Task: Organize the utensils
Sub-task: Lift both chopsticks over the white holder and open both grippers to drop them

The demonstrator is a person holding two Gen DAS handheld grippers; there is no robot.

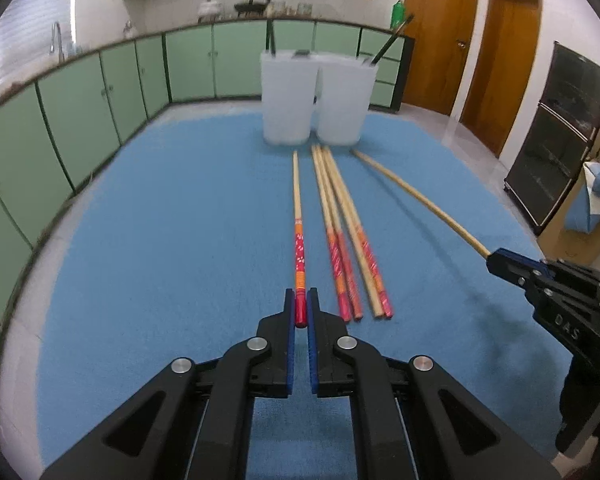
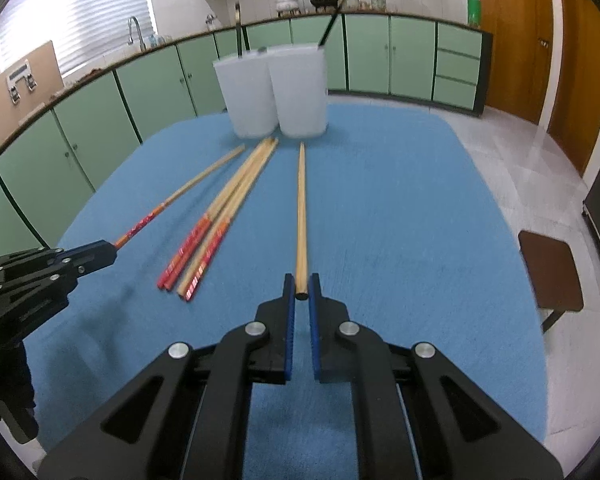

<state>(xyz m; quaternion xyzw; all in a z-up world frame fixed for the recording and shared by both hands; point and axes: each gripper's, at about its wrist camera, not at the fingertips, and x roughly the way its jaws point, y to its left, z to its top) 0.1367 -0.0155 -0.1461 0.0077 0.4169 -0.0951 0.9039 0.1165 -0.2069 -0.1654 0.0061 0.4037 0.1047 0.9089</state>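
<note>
My left gripper [image 1: 301, 300] is shut on the red end of a red-handled chopstick [image 1: 298, 216], which points away toward two white cups [image 1: 288, 96]. My right gripper [image 2: 301, 286] is shut on the butt of a plain wooden chopstick [image 2: 301, 208], which also points toward the cups [image 2: 300, 88]. Several red-handled chopsticks [image 1: 348, 232] lie in a bundle on the blue mat between the two held ones; they also show in the right wrist view [image 2: 216, 224]. Each cup holds a dark utensil [image 1: 392, 40]. The right gripper shows in the left wrist view [image 1: 500, 264], the left gripper in the right wrist view [image 2: 96, 254].
The blue mat [image 1: 160, 240] covers a table. Green cabinets [image 1: 80, 92] run along the back and left. Wooden doors [image 1: 500, 52] and a dark oven [image 1: 560, 132] stand at the right. A brown stool [image 2: 548, 272] stands beside the table.
</note>
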